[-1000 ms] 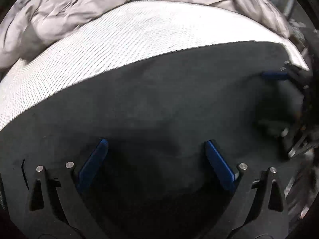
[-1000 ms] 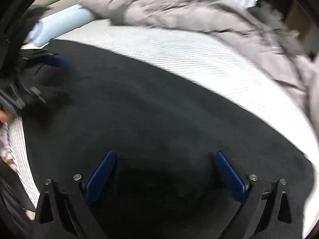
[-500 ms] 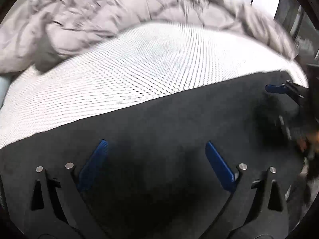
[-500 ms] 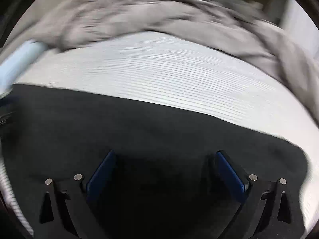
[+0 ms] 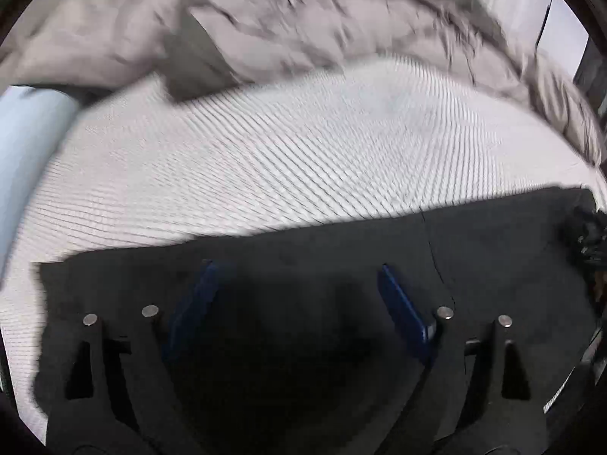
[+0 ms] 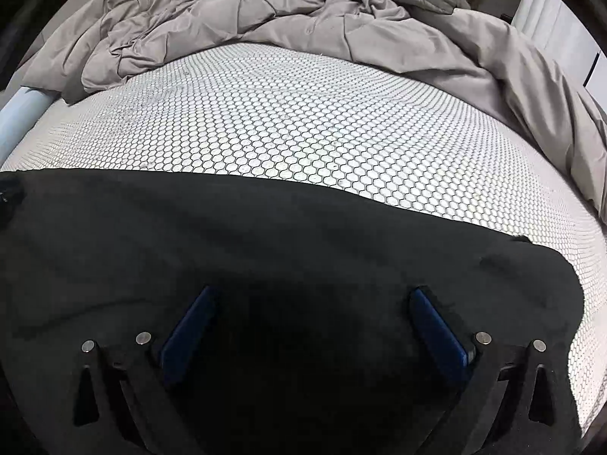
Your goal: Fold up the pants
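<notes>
The bed [image 6: 322, 121] carries my black pants [image 6: 265, 235] across its near edge, long axis running left to right. Both grippers hang over them: my right gripper [image 6: 311, 326] spread wide, empty; my left gripper [image 5: 296, 303] closing, nothing pinched yet.

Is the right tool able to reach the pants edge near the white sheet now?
Probably yes. The right tool hangs open over the pants, and nothing lies between it and their edge by the sheet; the duvet is farther back.
</notes>
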